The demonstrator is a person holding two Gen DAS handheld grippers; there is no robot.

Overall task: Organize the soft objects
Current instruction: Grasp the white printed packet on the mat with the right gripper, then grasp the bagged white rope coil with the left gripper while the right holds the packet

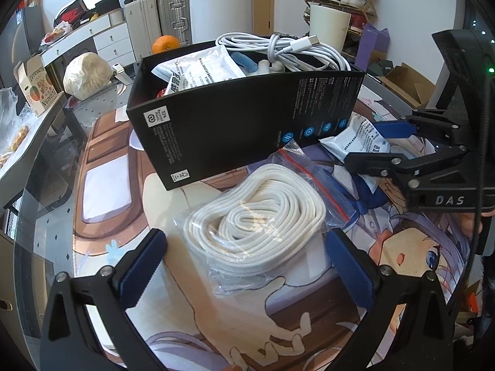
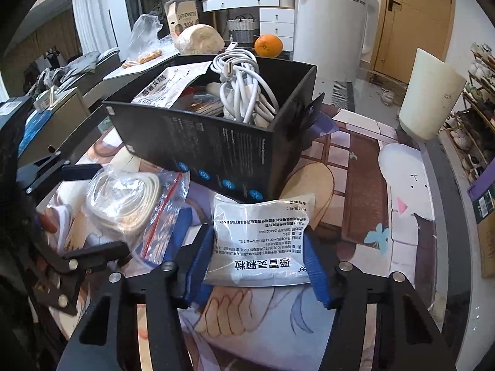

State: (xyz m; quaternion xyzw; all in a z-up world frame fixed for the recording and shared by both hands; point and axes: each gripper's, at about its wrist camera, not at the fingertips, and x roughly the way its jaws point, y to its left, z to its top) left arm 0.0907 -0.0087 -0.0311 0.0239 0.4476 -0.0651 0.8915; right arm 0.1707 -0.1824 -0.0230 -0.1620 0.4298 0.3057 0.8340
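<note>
Right claw (image 2: 256, 266) has its blue pads pressed against both sides of the white medicine sachet (image 2: 260, 241), which lies flat on the bench (image 2: 365, 185) just in front of the black box (image 2: 216, 151). So the step in hand looks like the pick-up of that sachet. Left claw (image 1: 244, 266) stands wide, its pads either side of the bagged white cord (image 1: 256, 216) but not touching it; that bag also sits in front of the box, to the sachet's left in the right wrist view.

The box already holds a coiled white cable (image 2: 244, 89) and another sachet (image 2: 173, 86) (it's getting full in there). Next move, by my reading: lift the sachet clear of the box's near wall, carry it over the rim and drop it into what room remains beside the cable.
</note>
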